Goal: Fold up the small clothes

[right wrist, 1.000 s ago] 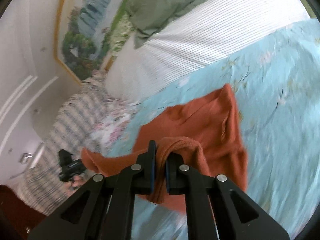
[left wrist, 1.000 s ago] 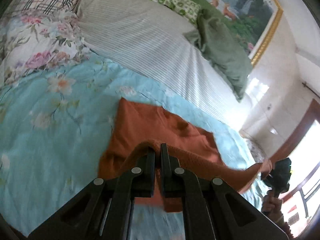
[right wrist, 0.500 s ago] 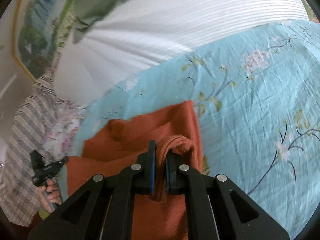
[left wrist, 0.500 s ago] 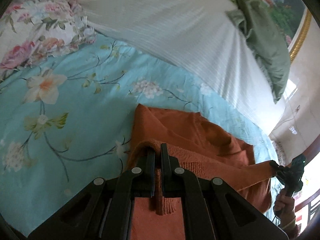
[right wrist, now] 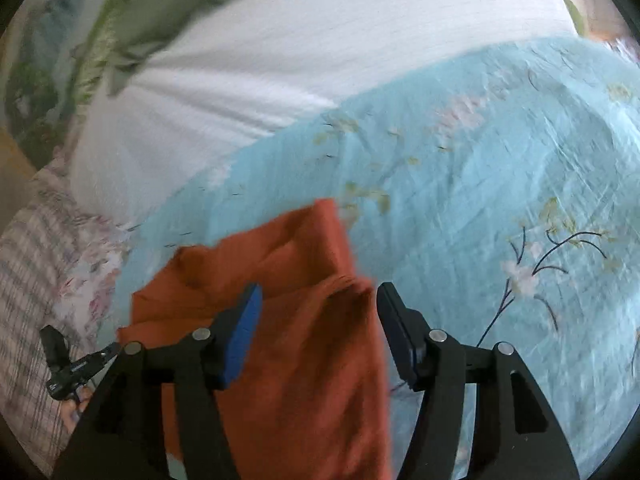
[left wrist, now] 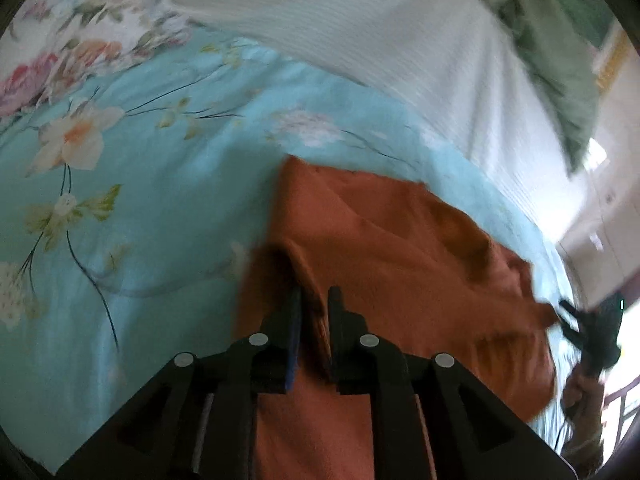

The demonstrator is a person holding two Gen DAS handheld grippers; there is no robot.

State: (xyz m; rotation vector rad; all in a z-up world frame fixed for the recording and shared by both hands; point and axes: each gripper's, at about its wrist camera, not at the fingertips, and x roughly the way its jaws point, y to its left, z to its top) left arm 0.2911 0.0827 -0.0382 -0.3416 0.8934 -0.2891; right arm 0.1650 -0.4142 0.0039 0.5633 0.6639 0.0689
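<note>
Since the earlier frames, the right gripper (right wrist: 318,320) has opened wide and let go of the rust-orange garment (right wrist: 288,320), and the left gripper (left wrist: 312,312) has parted its jaws slightly from the fully clamped position. The garment now lies folded over itself on the light-blue floral bedspread (right wrist: 500,168), its carried-over edge resting on the lower layer.

In the right wrist view the garment sits directly under and between the spread jaws, not touching either one, with its long axis running from the tool forward toward the white striped blanket (right wrist: 320,48). Its right edge passes just inside the right jaw.

In the left wrist view a raised ridge of fabric stands in the narrow gap between the jaws; motion blur prevents confirming whether it is pinched. The garment extends forward and to the right of this tool, reaching the right gripper at the frame edge (left wrist: 592,332).

The left gripper is judged nearer to any remaining hold; release there likely comes next.
</note>
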